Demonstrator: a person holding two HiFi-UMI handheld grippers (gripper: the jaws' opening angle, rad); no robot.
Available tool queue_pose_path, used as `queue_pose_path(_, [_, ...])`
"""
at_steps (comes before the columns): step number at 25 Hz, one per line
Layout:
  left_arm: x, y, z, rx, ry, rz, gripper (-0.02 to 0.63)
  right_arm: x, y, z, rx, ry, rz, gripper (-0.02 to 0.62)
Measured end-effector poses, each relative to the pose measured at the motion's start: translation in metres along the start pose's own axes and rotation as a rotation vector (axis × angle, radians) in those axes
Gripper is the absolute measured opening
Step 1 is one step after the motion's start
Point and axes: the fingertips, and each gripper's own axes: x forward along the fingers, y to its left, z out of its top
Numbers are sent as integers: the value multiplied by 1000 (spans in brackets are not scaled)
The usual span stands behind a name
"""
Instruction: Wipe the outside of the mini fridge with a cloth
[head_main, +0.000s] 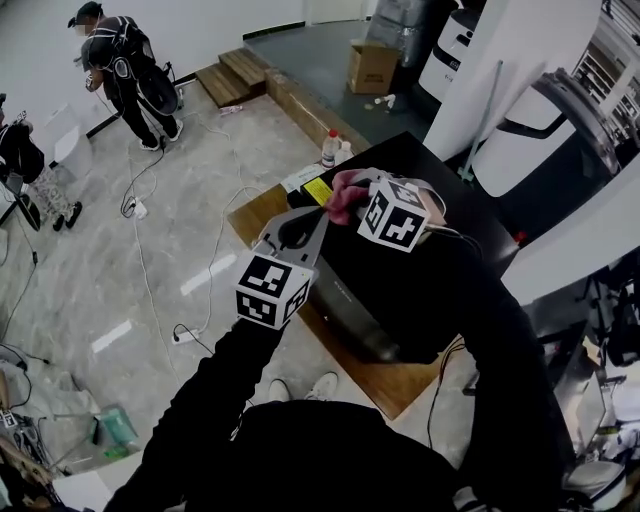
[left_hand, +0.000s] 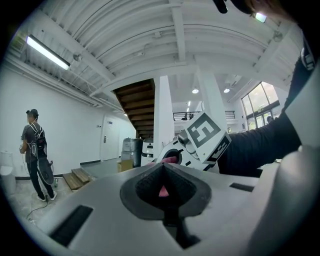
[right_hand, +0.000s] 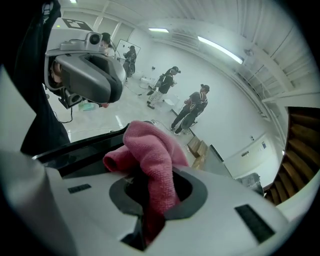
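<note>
R gripper (right_hand: 150, 195): jaws clamped on 1 pink cloth (right_hand: 150, 150), which bunches up above the pads. L gripper (left_hand: 163, 175): jaws pressed together, holding nothing; a pink sliver shows thru the gap. The 2 grippers are close together over 1 black mini fridge (head_main: 400, 290), w/ the cloth above its top near the yellow-sticker corner; can't tell if it touches. The fridge sits on 1 wood platform (head_main: 385, 385). Beyond it: 1 bottle (head_main: 330, 148), 1 cardboard box (head_main: 372, 67). R gripper view shows 3 bystanders (right_hand: 192, 107) standing on the floor.
</note>
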Motion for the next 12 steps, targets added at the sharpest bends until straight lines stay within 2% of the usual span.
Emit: queue_pose_path(12, [-9, -73, -1, -21, -14, -189, 6, -73, 64, -40, 107, 83, -22, 49])
